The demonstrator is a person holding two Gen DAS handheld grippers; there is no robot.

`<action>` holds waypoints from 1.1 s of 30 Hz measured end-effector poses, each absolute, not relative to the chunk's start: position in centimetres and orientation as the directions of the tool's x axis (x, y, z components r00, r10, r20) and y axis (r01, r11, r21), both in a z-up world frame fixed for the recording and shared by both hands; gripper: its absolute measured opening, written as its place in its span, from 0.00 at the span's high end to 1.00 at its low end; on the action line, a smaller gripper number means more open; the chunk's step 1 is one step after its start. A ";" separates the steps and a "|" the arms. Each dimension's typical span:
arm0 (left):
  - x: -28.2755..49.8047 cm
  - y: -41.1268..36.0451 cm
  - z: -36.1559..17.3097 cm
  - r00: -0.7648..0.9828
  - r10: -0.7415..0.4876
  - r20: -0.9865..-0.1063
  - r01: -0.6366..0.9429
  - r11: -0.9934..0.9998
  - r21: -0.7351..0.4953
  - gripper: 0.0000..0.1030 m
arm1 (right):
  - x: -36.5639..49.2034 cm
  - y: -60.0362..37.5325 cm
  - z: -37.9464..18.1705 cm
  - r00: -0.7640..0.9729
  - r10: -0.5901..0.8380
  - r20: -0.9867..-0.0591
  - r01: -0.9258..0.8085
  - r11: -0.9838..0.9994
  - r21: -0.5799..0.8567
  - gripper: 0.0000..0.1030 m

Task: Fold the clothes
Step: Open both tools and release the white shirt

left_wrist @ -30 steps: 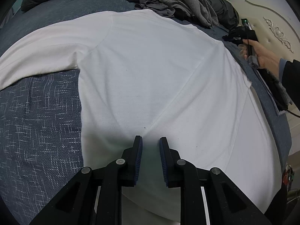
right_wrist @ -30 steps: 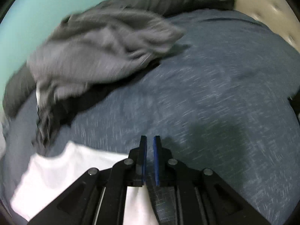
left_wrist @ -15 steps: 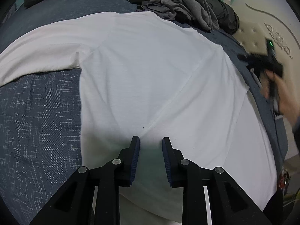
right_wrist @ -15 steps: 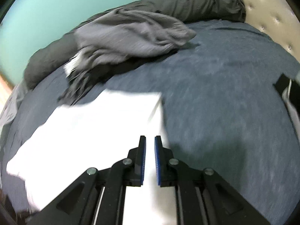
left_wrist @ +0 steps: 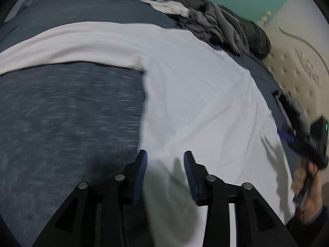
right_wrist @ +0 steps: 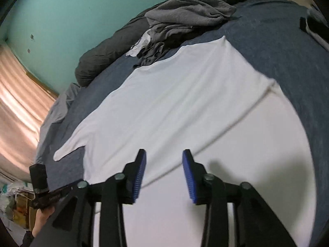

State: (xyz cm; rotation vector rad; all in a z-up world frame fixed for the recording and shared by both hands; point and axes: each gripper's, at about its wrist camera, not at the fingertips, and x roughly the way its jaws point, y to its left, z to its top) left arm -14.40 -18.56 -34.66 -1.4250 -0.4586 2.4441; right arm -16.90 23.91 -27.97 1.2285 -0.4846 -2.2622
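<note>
The left claw (left_wrist: 164, 160) hangs low over the near edge of the white shirt (left_wrist: 195, 94), its two fingers spread apart with nothing between them, and it stands over the side border where the shirt meets the blue bed cover (left_wrist: 72, 113). The right claw (right_wrist: 164, 160) is also released, the blue pads wide apart, and it hovers above the white cloth, pointing along the shirt toward the far end of the bed. In the left wrist view a hand (left_wrist: 310, 201) holds the other tool at the right edge; in the right wrist view another hand (right_wrist: 42, 218) shows at the lower left below a black tool. There is one white shirt; it lies flat and spread on the bed, with one long sleeve (right_wrist: 70, 146) stretched out to the side and some soft creases running across the body. Beyond it, near the green wall (right_wrist: 72, 20), lies one pile of gray clothes (right_wrist: 185, 18) with a small white piece (right_wrist: 141, 43) beside it.
</note>
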 end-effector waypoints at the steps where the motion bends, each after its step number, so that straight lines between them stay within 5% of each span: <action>1: -14.2 -19.3 -34.5 -0.483 0.385 -0.786 -0.057 -0.910 -0.411 0.55 | -16.4 23.8 -27.9 -0.459 -0.599 -0.656 0.273 -0.798 0.537 0.60; 19: -15.1 -38.3 -30.3 -0.543 0.197 -0.816 0.335 -0.841 -0.426 0.38 | -14.4 22.2 -28.4 -0.443 -0.682 -0.582 0.319 -0.726 0.609 0.60; 33: -19.0 -49.0 -31.8 -0.542 0.041 -0.839 0.525 -0.763 -0.376 0.19 | -15.6 21.5 -30.3 -0.431 -0.646 -0.630 0.287 -0.760 0.583 0.60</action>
